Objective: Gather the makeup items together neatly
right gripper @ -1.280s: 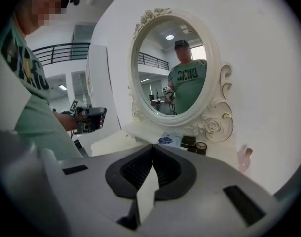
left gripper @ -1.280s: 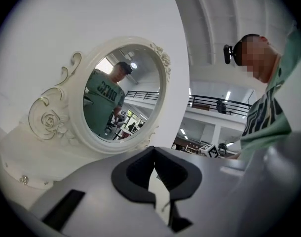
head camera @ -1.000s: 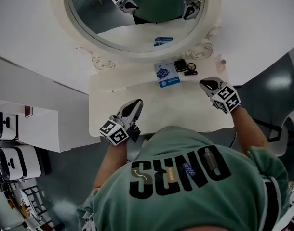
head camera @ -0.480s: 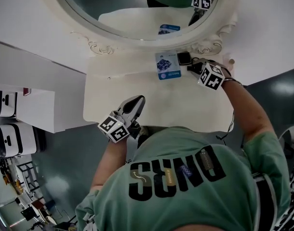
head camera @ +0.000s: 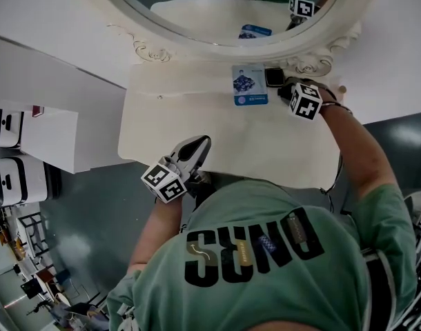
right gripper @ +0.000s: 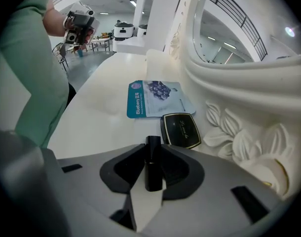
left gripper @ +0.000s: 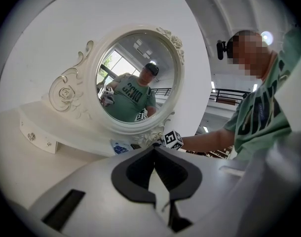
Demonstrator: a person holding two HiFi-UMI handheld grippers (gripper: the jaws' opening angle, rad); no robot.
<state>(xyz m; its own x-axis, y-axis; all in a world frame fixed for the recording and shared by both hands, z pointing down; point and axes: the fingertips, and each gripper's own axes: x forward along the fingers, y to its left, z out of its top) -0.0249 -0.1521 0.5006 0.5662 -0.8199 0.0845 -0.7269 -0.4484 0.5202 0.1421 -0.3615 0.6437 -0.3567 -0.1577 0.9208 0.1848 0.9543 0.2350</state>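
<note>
My right gripper (head camera: 286,89) is at the back right of the white dressing table (head camera: 197,116), close under the mirror frame. Its jaws are opening, and a black lipstick tube (right gripper: 153,162) lies between them, near both pads; I see no squeeze on it. Just beyond the tube lie a black compact (right gripper: 180,130) and a blue sheet-mask packet (right gripper: 158,98), side by side; the head view shows them too, compact (head camera: 273,76) and packet (head camera: 248,85). My left gripper (head camera: 199,143) hangs shut and empty over the table's front edge.
An oval mirror (head camera: 217,12) with a carved white frame (right gripper: 239,132) stands directly behind the items. A white counter (head camera: 45,136) adjoins the table on the left, with white machines (head camera: 17,181) on the floor beyond it. The person's body crowds the front edge.
My right gripper has travelled from the table's front right to the back by the mirror and opened around the lipstick. The left gripper has stayed put.
</note>
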